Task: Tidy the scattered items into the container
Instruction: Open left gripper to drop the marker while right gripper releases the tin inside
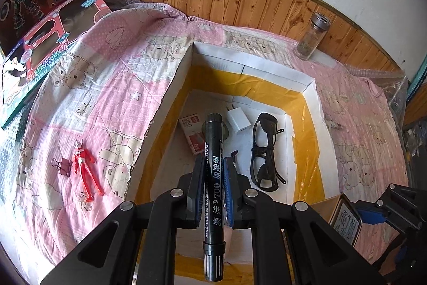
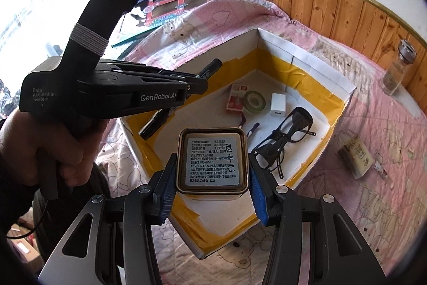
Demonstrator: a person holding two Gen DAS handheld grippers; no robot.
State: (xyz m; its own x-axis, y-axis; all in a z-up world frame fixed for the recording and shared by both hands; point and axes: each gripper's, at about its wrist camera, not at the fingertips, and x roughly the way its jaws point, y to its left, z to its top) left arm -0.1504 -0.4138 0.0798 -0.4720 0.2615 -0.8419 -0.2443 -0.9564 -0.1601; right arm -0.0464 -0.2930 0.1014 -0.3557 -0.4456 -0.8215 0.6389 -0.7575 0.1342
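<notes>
Left hand-held gripper [image 1: 213, 178]: jaws narrow, clamped on a black marker [image 1: 213, 194] that runs lengthwise between the blue pads [image 1: 228, 186], cap end at lower centre of the left wrist view. In the right wrist view this gripper enters from the left of the frame, held level over the box's left wall; a hand [image 2: 50, 151] wraps its grip at lower left. The marker's tip end is partly hidden behind the gripper body there.

Right hand-held gripper [image 2: 212, 194]: jaws at medium width, gripping a small rectangular tin [image 2: 213, 162] by its two sides, label facing the camera, at centre frame over the near part of the box.

Container: open cardboard box [image 1: 312, 103] with yellow tape inside, sitting on a pink quilted bed [image 1: 106, 87]. Inside it: black glasses [image 1: 264, 151], white charger [image 1: 238, 122], small red-and-white packet [image 1: 193, 135], green tape roll [image 2: 254, 101] (mostly hidden by the marker in the left wrist view), and a small dark item near the tin, too small to identify.

Outside the box: red toy figure [image 1: 85, 167] and binder clip [image 1: 64, 166] at lower left of the left wrist view; glass jar [image 1: 312, 36] at upper right by the wood panelling; a small carton [image 2: 356, 155] at right of the right wrist view.
</notes>
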